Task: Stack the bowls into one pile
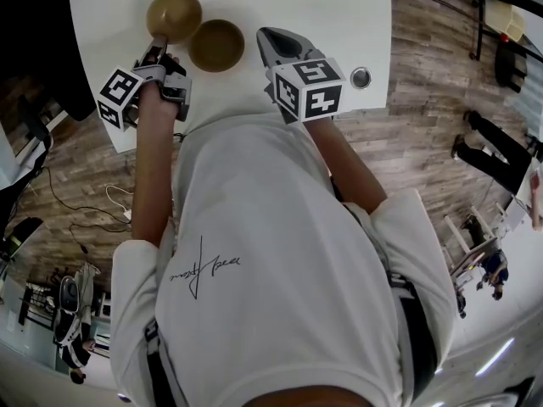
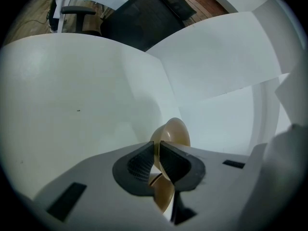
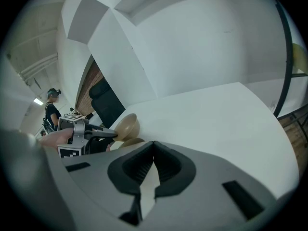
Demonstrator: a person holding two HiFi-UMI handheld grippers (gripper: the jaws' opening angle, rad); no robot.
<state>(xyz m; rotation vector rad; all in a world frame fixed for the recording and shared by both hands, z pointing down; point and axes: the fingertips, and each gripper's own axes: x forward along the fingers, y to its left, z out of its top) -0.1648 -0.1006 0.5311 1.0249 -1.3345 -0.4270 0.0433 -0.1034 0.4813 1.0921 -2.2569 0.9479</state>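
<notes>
Two tan bowls show in the head view on the white table (image 1: 339, 15). The far-left bowl (image 1: 174, 13) is gripped at its near rim by my left gripper (image 1: 158, 47). In the left gripper view the jaws (image 2: 157, 146) are shut on that bowl's rim (image 2: 174, 133). The second bowl (image 1: 216, 45) rests on the table just to its right. In the right gripper view the held bowl (image 3: 126, 125) hangs a little above the second bowl (image 3: 134, 142). My right gripper (image 1: 273, 44) hovers right of the second bowl, jaws shut (image 3: 153, 147) on nothing.
A round metal grommet (image 1: 361, 77) sits in the table near its right edge. A black office chair (image 2: 144, 13) stands beyond the table's far side. Wooden floor with cables (image 1: 93, 202) lies left, and people stand at the right (image 1: 496, 155).
</notes>
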